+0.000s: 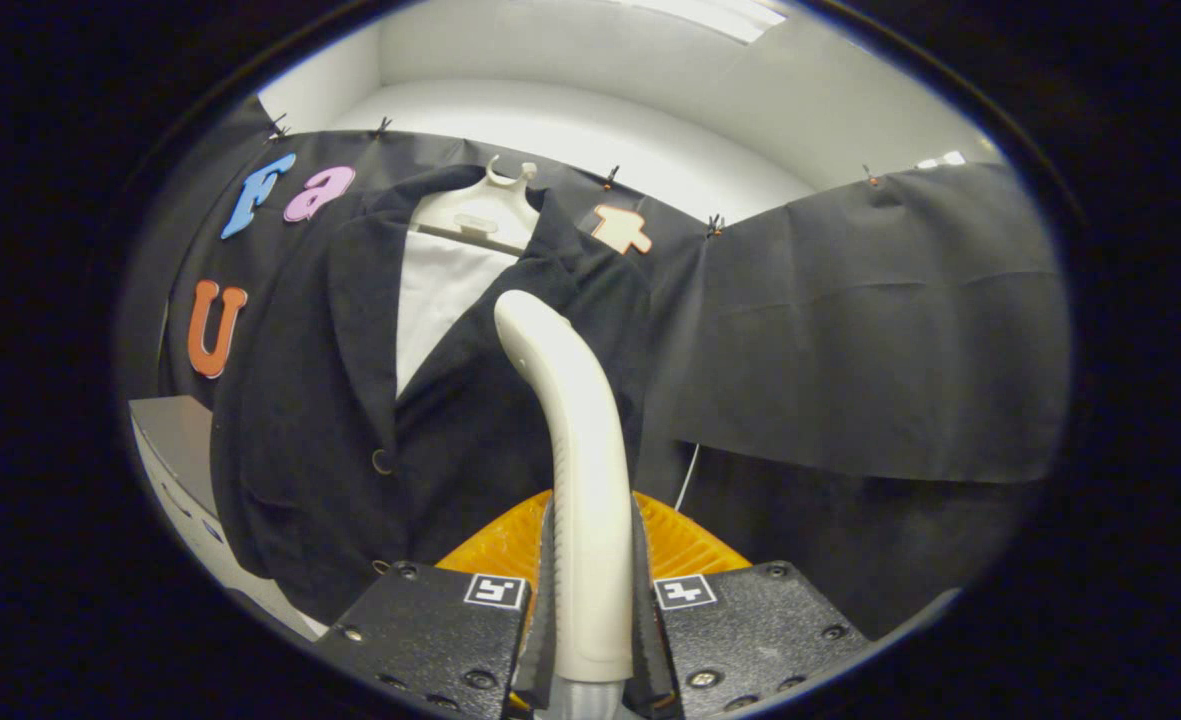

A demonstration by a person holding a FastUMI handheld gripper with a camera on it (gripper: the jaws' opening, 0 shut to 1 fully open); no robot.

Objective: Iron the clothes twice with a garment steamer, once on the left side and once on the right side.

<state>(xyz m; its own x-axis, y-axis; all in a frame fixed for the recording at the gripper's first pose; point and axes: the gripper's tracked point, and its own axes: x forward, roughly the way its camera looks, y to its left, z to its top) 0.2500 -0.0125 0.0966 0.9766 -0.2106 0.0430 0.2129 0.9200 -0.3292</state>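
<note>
Bright ceiling light [695, 15] falls from above, whitening the upper wall, leaving the dark jacket [350, 400] dim and low in detail; fisheye bending curves edges, focus stays sharp centrally.

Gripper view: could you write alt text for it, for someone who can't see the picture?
The gripper is shut on the white handle of a steamer, whose head reaches up to a dark jacket. The jacket hangs on a white hanger over a white shirt, against black cloth.
</note>
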